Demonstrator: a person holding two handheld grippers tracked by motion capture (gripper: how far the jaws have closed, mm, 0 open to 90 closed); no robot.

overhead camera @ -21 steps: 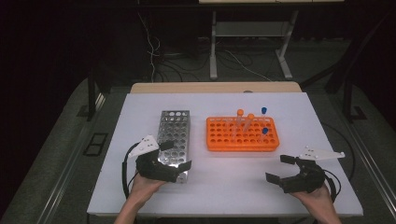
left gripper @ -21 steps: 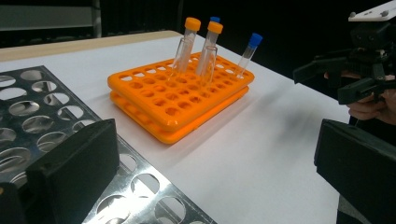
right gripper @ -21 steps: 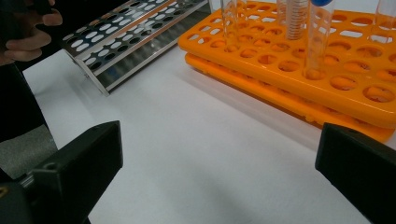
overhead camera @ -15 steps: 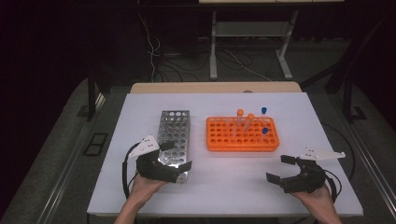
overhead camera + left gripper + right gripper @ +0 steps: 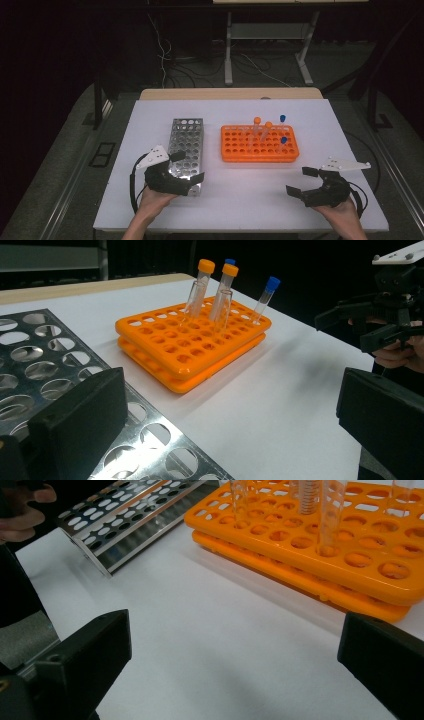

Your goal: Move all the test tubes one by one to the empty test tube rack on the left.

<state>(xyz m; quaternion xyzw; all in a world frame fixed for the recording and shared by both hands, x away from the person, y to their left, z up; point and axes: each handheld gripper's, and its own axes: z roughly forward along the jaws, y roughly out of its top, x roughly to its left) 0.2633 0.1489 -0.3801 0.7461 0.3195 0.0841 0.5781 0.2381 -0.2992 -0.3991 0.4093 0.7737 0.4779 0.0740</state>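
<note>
Hovering over the near end of the steel rack (image 5: 186, 152), my left gripper (image 5: 186, 169) has its jaws spread wide with nothing between them; one jaw hangs above the rack's holes, the other past its near right corner. In the left gripper view the same rack (image 5: 60, 365) runs under the left jaw, all its holes bare.

At three o'clock from the steel rack, just beside it with a strip of white table (image 5: 310, 115) between, sits the orange rack (image 5: 260, 145). Four capped tubes stand in its right half: two orange-capped tubes (image 5: 262, 122) close together toward the far edge, a blue-capped tube (image 5: 282, 118) at the far right, and another blue cap (image 5: 283, 140) nearer me. They lean slightly in their holes.

My right gripper (image 5: 306, 180) sits at about five o'clock from the orange rack, well apart from it, low over the table near its front edge. Its jaws are also wide apart and empty, pointing toward the orange rack (image 5: 320, 540) in the right gripper view.
</note>
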